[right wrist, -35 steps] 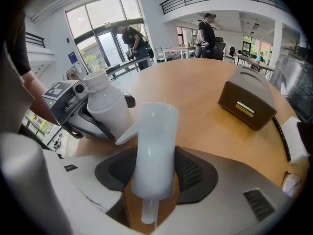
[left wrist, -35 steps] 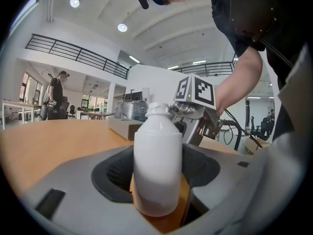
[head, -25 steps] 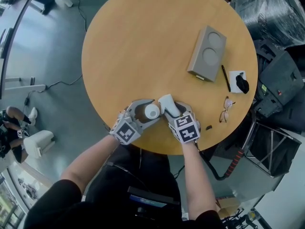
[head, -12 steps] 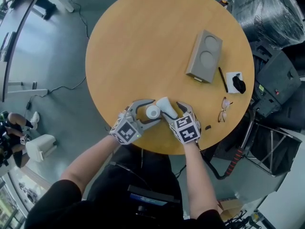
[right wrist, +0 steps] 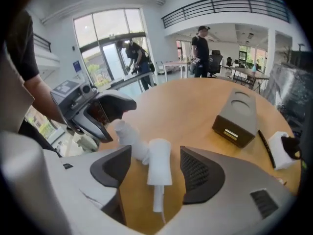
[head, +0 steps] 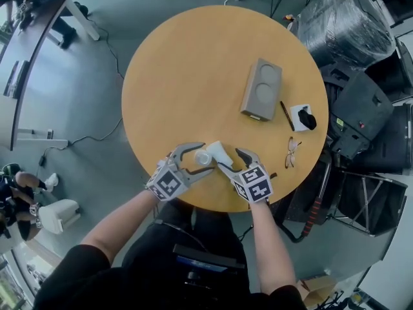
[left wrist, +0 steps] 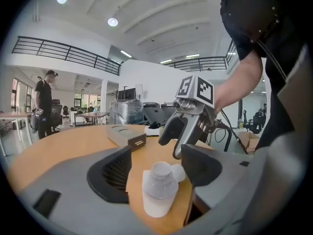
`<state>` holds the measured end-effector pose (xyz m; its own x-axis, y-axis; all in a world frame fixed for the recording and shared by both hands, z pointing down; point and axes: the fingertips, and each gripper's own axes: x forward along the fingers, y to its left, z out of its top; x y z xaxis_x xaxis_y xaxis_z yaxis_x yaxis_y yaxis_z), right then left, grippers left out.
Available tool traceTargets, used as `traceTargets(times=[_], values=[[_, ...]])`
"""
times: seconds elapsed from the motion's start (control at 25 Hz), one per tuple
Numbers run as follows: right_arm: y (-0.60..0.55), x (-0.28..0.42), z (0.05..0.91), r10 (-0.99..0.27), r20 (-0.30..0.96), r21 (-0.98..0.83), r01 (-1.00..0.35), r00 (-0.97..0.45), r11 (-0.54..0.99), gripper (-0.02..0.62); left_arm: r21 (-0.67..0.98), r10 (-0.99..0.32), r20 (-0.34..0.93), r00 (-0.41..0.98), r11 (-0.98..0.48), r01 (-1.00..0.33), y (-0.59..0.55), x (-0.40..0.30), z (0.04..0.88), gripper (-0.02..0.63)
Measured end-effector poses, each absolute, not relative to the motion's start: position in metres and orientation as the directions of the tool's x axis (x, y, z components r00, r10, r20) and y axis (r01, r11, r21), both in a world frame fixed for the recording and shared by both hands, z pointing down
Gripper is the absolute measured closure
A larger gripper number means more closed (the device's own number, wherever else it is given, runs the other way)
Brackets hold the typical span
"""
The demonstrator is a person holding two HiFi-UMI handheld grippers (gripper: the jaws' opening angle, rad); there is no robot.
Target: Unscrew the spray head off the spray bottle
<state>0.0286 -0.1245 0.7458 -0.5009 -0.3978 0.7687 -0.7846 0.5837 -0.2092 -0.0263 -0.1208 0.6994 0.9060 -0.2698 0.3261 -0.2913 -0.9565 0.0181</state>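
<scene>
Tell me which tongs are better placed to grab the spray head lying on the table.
Probably right: the spray head lies between the right tongs, just opened; the left tongs, also just opened, frame the bottle.

Left gripper jaws wide apart, just been opening; spray bottle, neck bare, stands on table btwn them, untouched. Right gripper just beyond, jaws apart, also just opening. Grey box far left.

We see the small, translucent white spray bottle standing upright on the round wooden table, near its front edge, with its neck open. The white spray head is off and lies on its side just beside the bottle, its thin dip tube showing.
</scene>
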Motion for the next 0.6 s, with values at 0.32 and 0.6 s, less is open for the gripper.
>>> traceTargets(times=[0.32,0.6], values=[[-0.103,-0.003,0.647,-0.467,0.596,-0.221,-0.693,-0.653,0.686,0.305,0.093,-0.276,0.269,0.923,-0.946,-0.31,-0.105,-0.052,0.608,0.352],[-0.067,-0.018,0.539,-0.545,0.4,-0.16,-0.641,-0.737,0.751,0.549,0.16,-0.204,0.235,0.95,-0.956,-0.245,-0.061,-0.065,0.546,0.566]])
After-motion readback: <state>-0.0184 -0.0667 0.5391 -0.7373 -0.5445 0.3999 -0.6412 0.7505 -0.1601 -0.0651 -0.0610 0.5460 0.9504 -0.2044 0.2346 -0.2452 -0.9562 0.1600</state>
